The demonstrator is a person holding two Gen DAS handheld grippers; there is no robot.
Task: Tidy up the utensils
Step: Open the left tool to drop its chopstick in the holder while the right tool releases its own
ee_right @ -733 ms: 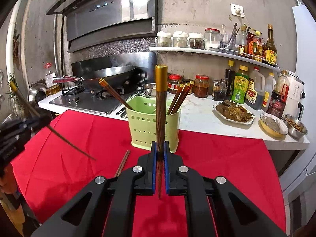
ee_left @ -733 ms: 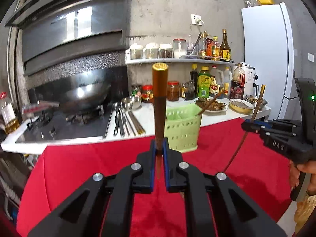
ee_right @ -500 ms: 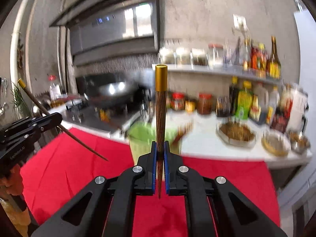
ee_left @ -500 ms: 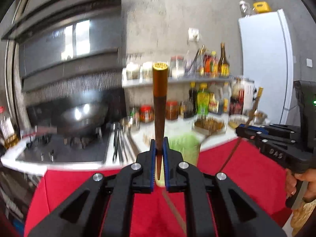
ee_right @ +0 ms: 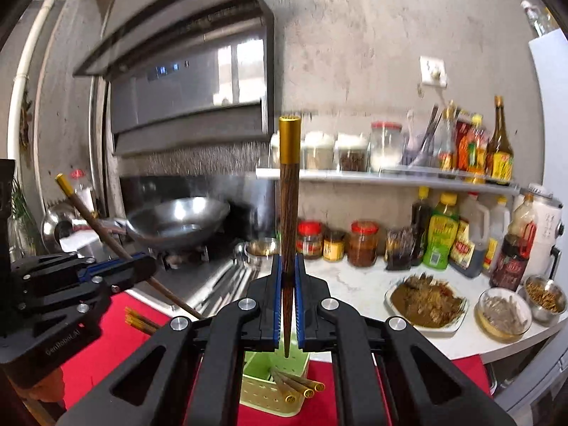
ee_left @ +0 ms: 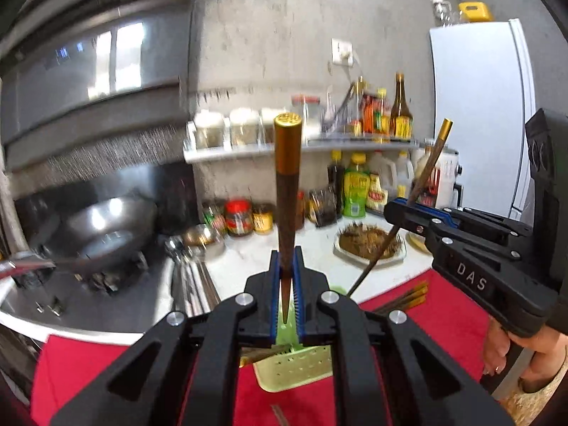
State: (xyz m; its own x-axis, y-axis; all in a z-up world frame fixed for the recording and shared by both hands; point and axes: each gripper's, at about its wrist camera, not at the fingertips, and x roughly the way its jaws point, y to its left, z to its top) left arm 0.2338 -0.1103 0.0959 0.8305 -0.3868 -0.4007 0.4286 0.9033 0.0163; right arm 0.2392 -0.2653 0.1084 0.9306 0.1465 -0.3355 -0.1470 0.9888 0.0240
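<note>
My left gripper [ee_left: 287, 277] is shut on a dark wooden chopstick [ee_left: 287, 195] with a gold cap, held upright. Below its fingers sits the pale green perforated holder [ee_left: 294, 365] on the red cloth [ee_left: 443, 319]. At the right of that view, the right gripper [ee_left: 399, 214] pinches a slanted chopstick [ee_left: 427, 177]. In the right wrist view, my right gripper [ee_right: 287, 280] is shut on its own gold-capped chopstick [ee_right: 289, 213], above the holder [ee_right: 259, 390], which has gold-ended chopsticks [ee_right: 301, 388] in it. The left gripper [ee_right: 138, 269] at the left holds a slanted chopstick [ee_right: 88, 213].
Behind the cloth runs a white counter [ee_right: 358, 284] with a plate of food [ee_right: 426, 301], small bowls [ee_right: 504, 312], jars and sauce bottles [ee_right: 440, 238]. A wok [ee_right: 177, 223] sits on the stove at the left, with metal utensils [ee_left: 188, 277] beside it. A white fridge [ee_left: 479, 117] stands at the right.
Both grippers have moved forward over the green holder, which has dropped from ahead of the fingers to beneath them. The two grippers have come closer together, each still holding its chopstick.
</note>
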